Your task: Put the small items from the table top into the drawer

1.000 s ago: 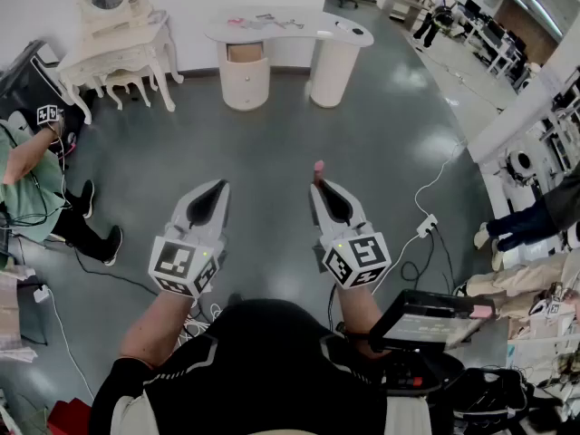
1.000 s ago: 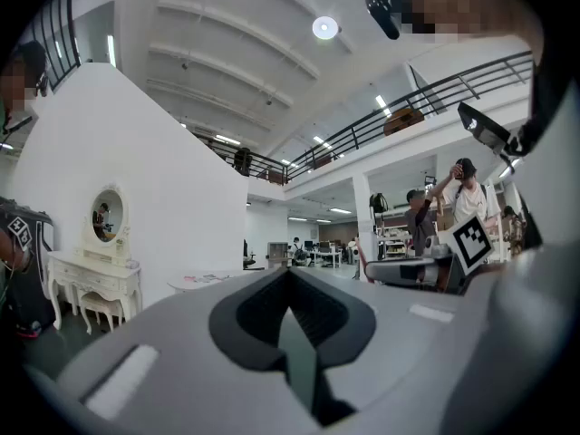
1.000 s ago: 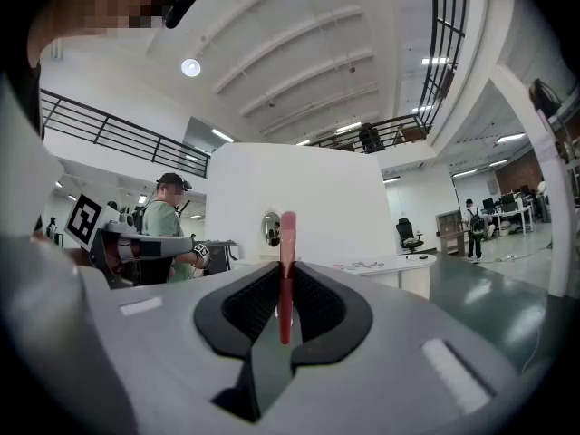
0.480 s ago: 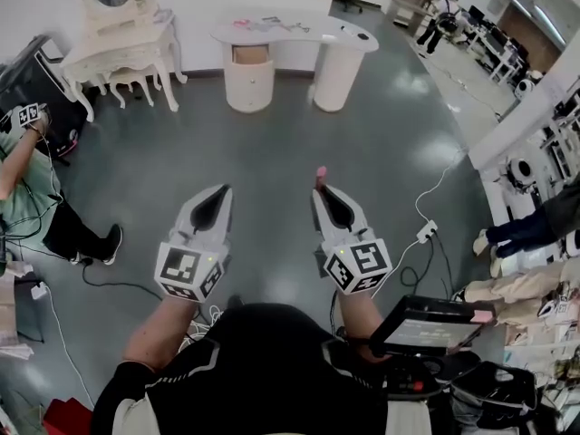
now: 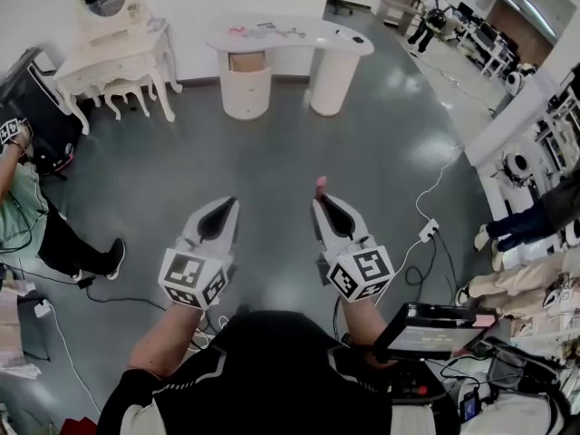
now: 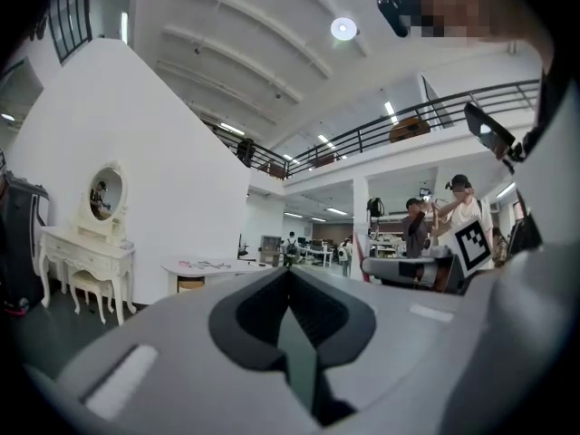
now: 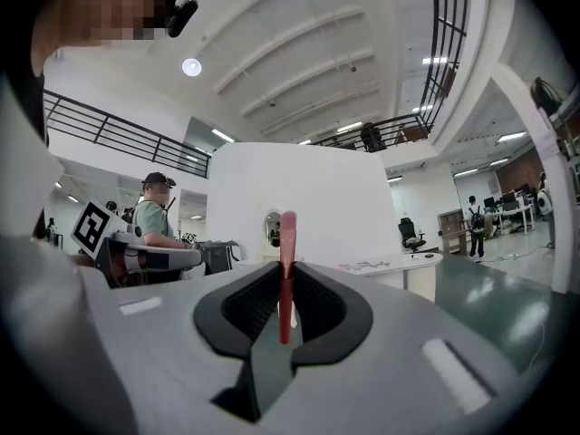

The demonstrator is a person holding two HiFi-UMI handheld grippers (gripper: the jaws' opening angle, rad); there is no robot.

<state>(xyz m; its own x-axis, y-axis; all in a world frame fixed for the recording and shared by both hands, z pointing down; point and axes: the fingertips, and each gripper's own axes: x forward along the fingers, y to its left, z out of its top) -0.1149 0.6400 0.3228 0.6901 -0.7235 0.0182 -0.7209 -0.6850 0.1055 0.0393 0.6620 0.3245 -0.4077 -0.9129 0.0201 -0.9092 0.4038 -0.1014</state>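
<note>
Your right claw (image 5: 321, 199) is clamped on a slim pink stick (image 5: 319, 183) that pokes past its tips; your left claw (image 5: 230, 204) is closed on nothing. The white worktop (image 5: 304, 43), its small items (image 5: 265, 31) and the open drawer (image 5: 246, 59) stand well ahead of you across the floor (image 5: 272, 143).

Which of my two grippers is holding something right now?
The right gripper: a slim pink stick is clamped between its jaws, poking past the tips. The left gripper has its jaws closed on nothing.
</note>
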